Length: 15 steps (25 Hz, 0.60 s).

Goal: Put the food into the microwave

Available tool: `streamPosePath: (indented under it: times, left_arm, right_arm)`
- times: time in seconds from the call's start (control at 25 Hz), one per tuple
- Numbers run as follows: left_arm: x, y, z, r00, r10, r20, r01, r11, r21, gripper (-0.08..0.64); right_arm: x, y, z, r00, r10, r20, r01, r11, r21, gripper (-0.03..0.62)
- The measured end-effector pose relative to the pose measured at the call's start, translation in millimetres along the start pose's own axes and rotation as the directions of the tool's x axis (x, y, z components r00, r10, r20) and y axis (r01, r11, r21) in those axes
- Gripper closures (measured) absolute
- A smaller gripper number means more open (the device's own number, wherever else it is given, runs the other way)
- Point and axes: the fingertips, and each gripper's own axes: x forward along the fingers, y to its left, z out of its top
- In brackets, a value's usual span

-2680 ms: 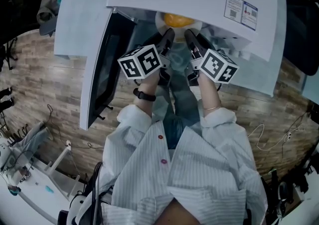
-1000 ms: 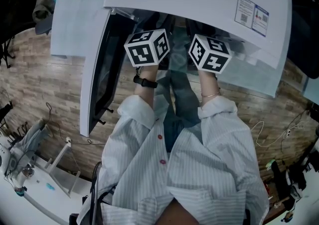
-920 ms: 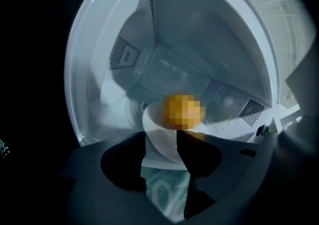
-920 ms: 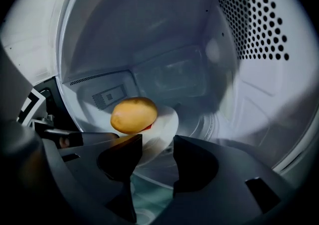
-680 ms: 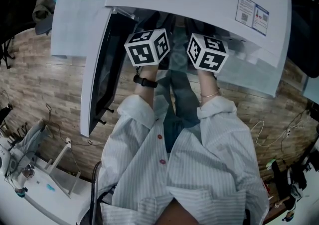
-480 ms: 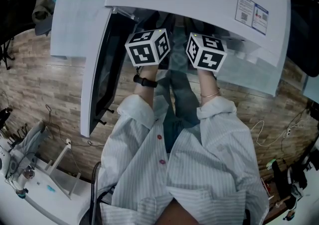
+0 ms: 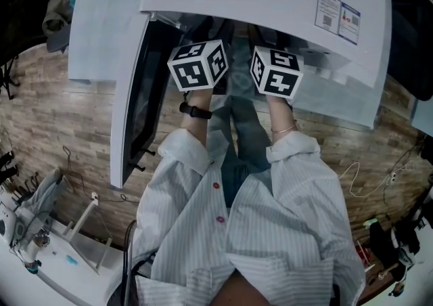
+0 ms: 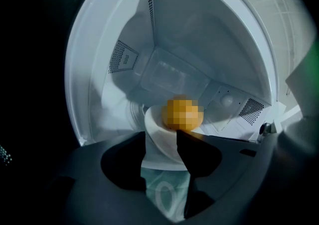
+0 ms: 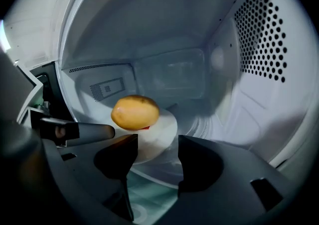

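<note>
Inside the open white microwave (image 7: pixel 270 0), the left gripper (image 8: pixel 160 137) has its jaws apart about the near rim of the white plate (image 9: pixel 162 132) without gripping it, the right gripper (image 9: pixel 157 140) has its jaws opening with that rim between them, and the plate, mid-floor in the cavity, carries the round yellow food (image 9: pixel 134 112).

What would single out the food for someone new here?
Look into the open white microwave, at the white plate low in its cavity. The food is the smooth, rounded yellow-orange lump on that plate, the only yellow thing among pale walls.
</note>
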Motion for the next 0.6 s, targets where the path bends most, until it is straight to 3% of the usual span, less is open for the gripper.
streamPosePath:
  times: [0.32,0.6]
  left_arm:
    - [-20,-7,6,1.0,-0.022,0.023,0.021,1.0,0.02,0.37]
    - [-42,-37,7,0.986,-0.166,0.012,0.166,0.986,-0.015,0.371]
  right_arm:
    - [-22,9,10,0.994,0.079,0.075,-0.087,0.991,0.1,0.342]
    - [-46,28,12,0.968,0.238,0.075,-0.248,0.948,0.197,0.346]
